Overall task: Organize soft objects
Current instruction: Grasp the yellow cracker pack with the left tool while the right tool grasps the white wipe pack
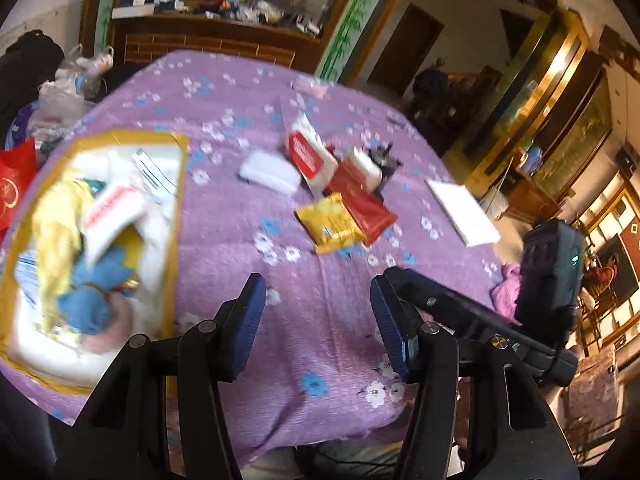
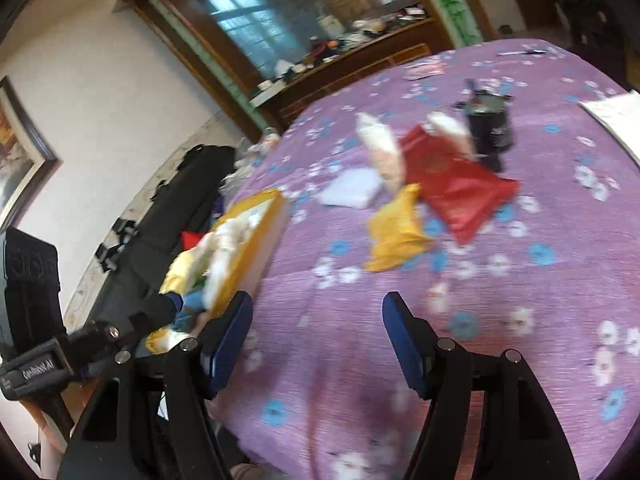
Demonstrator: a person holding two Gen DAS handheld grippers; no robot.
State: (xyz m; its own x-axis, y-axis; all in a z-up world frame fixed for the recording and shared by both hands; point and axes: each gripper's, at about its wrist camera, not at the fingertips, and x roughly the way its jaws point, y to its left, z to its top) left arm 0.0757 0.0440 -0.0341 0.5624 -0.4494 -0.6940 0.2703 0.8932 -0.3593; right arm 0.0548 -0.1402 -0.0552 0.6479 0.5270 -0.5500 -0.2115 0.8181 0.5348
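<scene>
Purple floral cloth — crinkly yellow packet, flat white pack.

A lived-in room of a private home: a table draped in a purple floral cloth stands before a dark wooden sideboard cluttered with household odds and ends beneath a large mirror. Framed paintings hang on the walls, and a dark doorway opens behind.
</scene>
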